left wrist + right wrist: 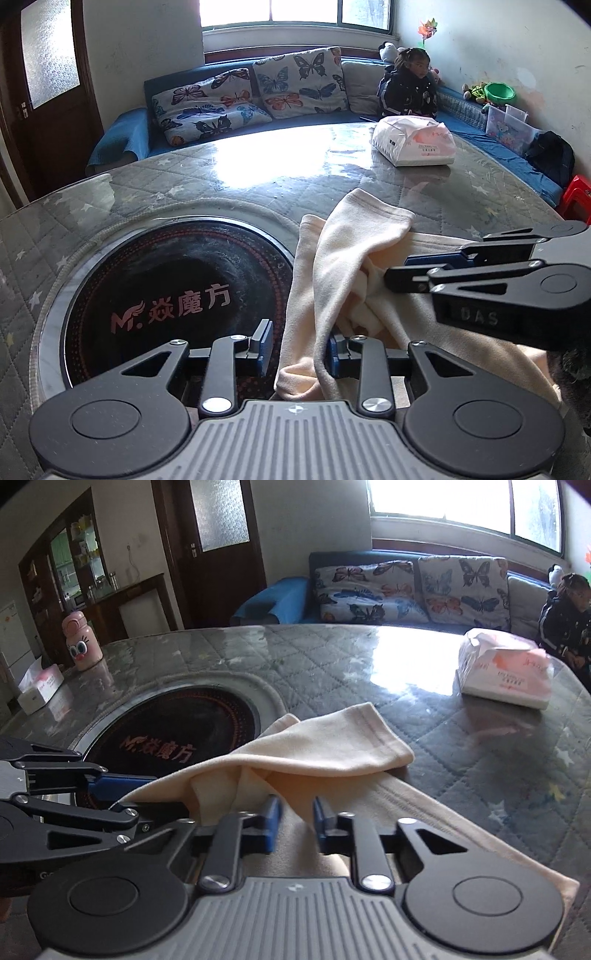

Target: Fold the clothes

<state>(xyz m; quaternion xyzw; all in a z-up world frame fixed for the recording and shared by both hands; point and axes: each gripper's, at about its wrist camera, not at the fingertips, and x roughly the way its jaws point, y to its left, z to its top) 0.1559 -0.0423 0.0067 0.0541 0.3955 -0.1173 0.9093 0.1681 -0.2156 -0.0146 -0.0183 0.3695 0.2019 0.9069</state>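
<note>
We work one cream garment (354,258) with two hand-held grippers, left (300,347) spread, right (297,821) spread, beside the desk (258,177)'s round burner (166,295).

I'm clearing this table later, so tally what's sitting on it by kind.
Garment: 1
Tissue packs: 2
Pink bottle: 1
Total: 4

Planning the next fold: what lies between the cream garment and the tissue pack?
Only bare quilted table cover lies between the cream garment and the tissue pack; the right wrist view shows it.
</note>
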